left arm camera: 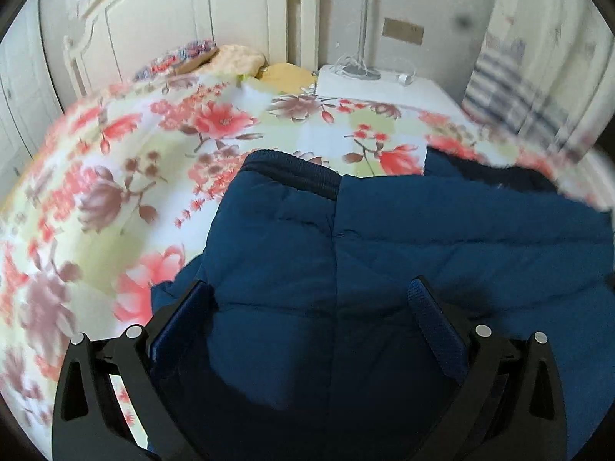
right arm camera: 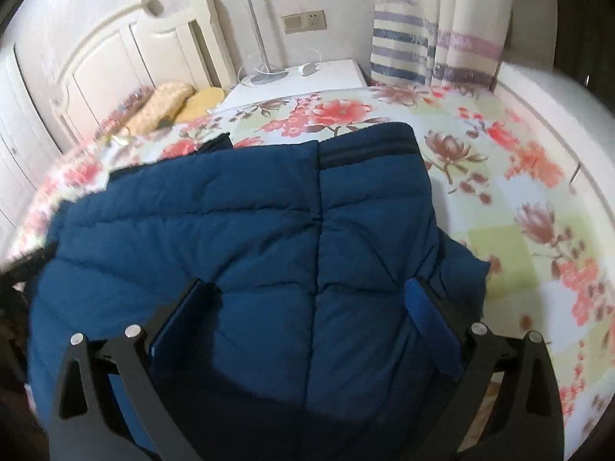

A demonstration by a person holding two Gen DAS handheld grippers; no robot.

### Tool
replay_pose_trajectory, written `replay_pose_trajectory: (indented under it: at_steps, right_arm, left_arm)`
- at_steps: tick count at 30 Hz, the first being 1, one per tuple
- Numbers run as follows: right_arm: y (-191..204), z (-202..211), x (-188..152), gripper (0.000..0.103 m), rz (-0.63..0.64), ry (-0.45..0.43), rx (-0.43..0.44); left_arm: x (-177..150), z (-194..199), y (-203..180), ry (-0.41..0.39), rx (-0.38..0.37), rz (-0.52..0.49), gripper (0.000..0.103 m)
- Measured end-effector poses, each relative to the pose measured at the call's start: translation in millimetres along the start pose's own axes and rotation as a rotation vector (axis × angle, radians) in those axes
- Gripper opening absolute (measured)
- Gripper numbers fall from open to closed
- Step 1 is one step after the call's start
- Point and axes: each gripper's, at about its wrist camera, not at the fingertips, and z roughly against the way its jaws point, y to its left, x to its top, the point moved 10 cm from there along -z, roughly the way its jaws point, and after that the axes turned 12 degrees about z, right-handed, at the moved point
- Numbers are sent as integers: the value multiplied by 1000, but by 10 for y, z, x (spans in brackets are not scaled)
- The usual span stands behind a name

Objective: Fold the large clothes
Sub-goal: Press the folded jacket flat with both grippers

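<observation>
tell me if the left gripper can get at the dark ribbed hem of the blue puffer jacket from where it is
Probably yes. The left gripper is open over the blue puffer jacket, and the ribbed hem lies straight ahead on the floral bedspread with nothing on it.

Your jacket point(left arm camera: 384, 249) is a dark blue quilted one, puffy, with stitched channels running across it and a seam down the middle. It lies spread on the bed, partly folded, its panels doubled over each other. In the left wrist view you see a ribbed, darker band at its far edge, and a second layer pokes out at the far right. In the right wrist view the jacket point(right arm camera: 269, 230) fills the middle of the frame; the same dark ribbed band sits at its far right corner. A loose flap sticks out on the right side. The near part falls into shadow, so you cannot tell its edge there.
</observation>
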Motion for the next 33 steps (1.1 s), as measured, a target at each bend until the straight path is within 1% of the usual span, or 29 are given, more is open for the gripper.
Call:
replay_pose_trajectory:
  at_steps: [1, 3, 5, 10, 14, 17, 18, 19, 20, 21, 22, 23, 24, 25, 26, 27, 28, 29, 30, 31, 32, 33]
  right_arm:
    - [3, 4, 1, 100, 4, -2, -5]
    - [-38, 27, -17, 101, -18, -13, 22]
    - [-19, 11, 0, 101, -33, -21, 38]
    - [-3, -10, 26, 101, -27, -21, 32]
    - [-2, -1, 20, 101, -24, -18, 27]
    - [-5, 27, 25, 100, -21, -9, 5]
    - [-11, 99, 22, 100, -26, 2, -49]
    - [0, 181, 30, 100, -29, -4, -82]
    - [90, 292, 45, 100, -23, -26, -83]
    - [251, 410, 61, 100, 3, -58, -51]
    - [505, 544, 58, 100, 69, -89, -20]
    - [726, 632, 28, 100, 142, -99, -27]
    - [959, 683, -24, 100, 226, -98, -39]
    - [1125, 691, -70, 100, 283, -91, -37]
    - [1315, 663, -144, 100, 350, -74, -29]
    - [1478, 590, -249, 100, 418, -43, -49]
    - [1501, 558, -280, 100, 437, -43, -86]
    - [1499, 538, -299, 100, 435, -55, -92]
    - [1469, 517, -312, 100, 411, -55, -66]
    - [1389, 514, -321, 100, 366, -48, -20]
    - [1311, 538, -319, 100, 353, -49, -28]
    - [1161, 593, -308, 100, 334, -55, -55]
  left_arm:
    - [1, 4, 1, -9, 16, -13, 99]
    - [-1, 24, 4, -26, 31, -23, 99]
    - [0, 35, 27, -28, 27, -18, 99]
    - [2, 39, 51, -36, 33, -24, 99]
    - [-4, 57, 48, -32, 24, -16, 99]
    - [-10, 71, 43, -30, 31, -21, 99]
    - [-19, 87, 41, -25, 42, -29, 99]
    - [-44, 123, 32, -16, 54, -33, 98]
    - [-84, 235, 15, -15, 57, -28, 98]
    - [-116, 365, -42, -29, 23, -24, 98]
    - [-157, 516, -145, -52, -35, -28, 98]
    - [-226, 699, -286, -82, -96, -51, 98]
    - [-295, 820, -393, -104, -118, -76, 98]
    - [-396, 923, -528, -122, -134, -113, 98]
    - [-471, 943, -623, -120, -144, -143, 98]
    - [-575, 913, -708, -103, -139, -177, 98]
    - [-652, 852, -742, -84, -118, -198, 98]
    - [-747, 736, -738, -69, -73, -215, 99]
    - [-785, 697, -727, -75, -77, -208, 99]
    - [-800, 707, -699, -85, -95, -191, 99]
    - [-812, 733, -647, -83, -98, -181, 99]
    - [-822, 772, -588, -88, -95, -180, 99]
